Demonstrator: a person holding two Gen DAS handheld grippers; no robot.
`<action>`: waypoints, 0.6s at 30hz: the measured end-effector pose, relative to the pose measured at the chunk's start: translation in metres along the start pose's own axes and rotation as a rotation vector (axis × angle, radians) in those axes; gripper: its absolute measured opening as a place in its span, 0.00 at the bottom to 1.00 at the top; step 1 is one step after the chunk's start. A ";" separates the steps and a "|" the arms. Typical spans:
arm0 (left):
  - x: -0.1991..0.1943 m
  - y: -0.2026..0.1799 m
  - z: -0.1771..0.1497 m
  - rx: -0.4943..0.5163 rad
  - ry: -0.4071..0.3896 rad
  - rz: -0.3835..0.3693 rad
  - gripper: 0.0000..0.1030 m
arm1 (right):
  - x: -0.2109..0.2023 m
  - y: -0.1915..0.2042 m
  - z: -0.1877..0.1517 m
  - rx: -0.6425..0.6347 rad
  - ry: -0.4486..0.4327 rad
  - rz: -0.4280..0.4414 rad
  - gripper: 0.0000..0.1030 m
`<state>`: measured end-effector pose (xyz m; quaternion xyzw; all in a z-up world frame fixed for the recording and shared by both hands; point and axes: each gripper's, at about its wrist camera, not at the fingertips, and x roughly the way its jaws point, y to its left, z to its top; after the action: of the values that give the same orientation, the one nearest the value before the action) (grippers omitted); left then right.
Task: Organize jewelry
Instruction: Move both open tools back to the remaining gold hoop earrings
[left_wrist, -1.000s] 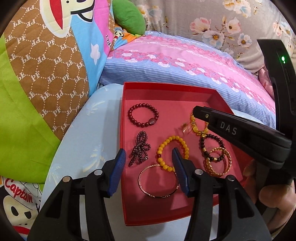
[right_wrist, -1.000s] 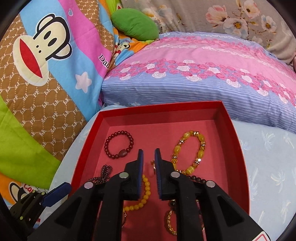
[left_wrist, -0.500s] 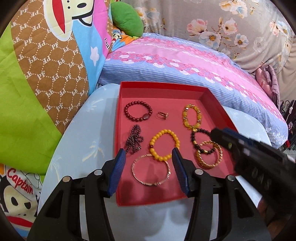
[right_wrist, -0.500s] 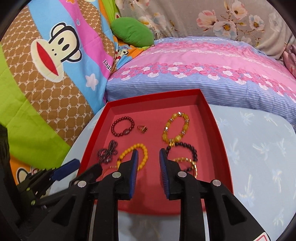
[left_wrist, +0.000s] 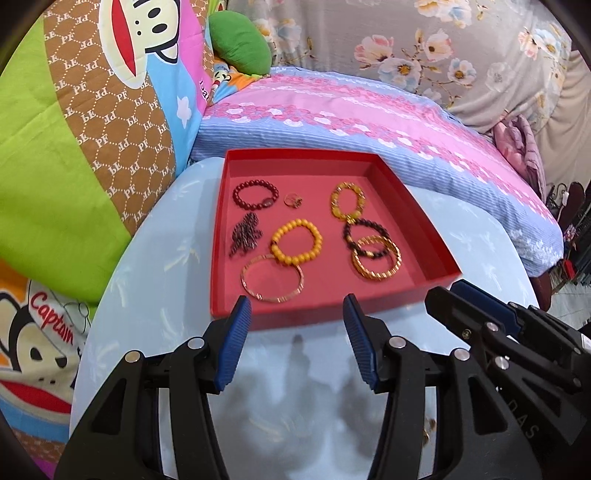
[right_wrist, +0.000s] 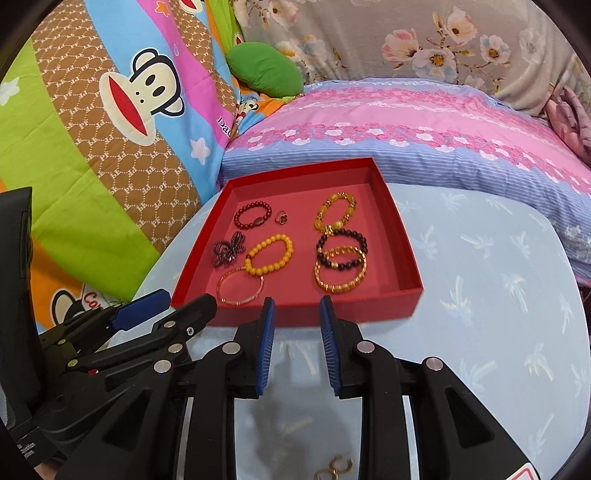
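A red tray (left_wrist: 218, 236) (right_wrist: 369, 308) sits on a pale blue table (right_wrist: 480, 295). It holds a dark red bead bracelet (left_wrist: 255, 195), a small ring (left_wrist: 293, 200), a yellow crystal bracelet (left_wrist: 347, 201), a yellow bead bracelet (left_wrist: 295, 242), a dark bow piece (left_wrist: 245, 234), a thin bangle (left_wrist: 271, 278), and a dark bead bracelet (left_wrist: 365, 236) lying over a gold bangle (left_wrist: 376, 260). My left gripper (left_wrist: 295, 301) (right_wrist: 147, 314) hovers open just before the tray's near wall, empty. My right gripper (right_wrist: 297, 301) (left_wrist: 480, 306), beside it, stands open with a narrower gap and nothing in it.
Patterned pillows and quilts press against the table's left and far sides, with a pink-striped pillow (right_wrist: 424, 133) behind the tray. A small gold piece (right_wrist: 334, 470) lies on the table under my right gripper. Bare table stretches to the right of the tray.
Both grippers have drawn back from over the tray to the table in front of it. The right jaws have widened, and the small ring now lies loose in the tray.
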<state>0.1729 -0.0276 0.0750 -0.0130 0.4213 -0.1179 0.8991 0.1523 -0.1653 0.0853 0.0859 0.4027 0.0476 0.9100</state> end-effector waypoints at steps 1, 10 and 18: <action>-0.003 -0.003 -0.004 0.003 0.003 -0.003 0.48 | -0.004 -0.001 -0.004 0.002 0.000 -0.002 0.24; -0.018 -0.020 -0.039 0.039 0.037 -0.021 0.48 | -0.029 -0.011 -0.042 0.020 0.020 -0.008 0.24; -0.019 -0.013 -0.075 0.024 0.100 -0.015 0.51 | -0.032 -0.024 -0.095 -0.012 0.091 -0.058 0.25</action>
<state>0.1014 -0.0299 0.0426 0.0002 0.4642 -0.1303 0.8761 0.0609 -0.1825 0.0410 0.0668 0.4455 0.0276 0.8923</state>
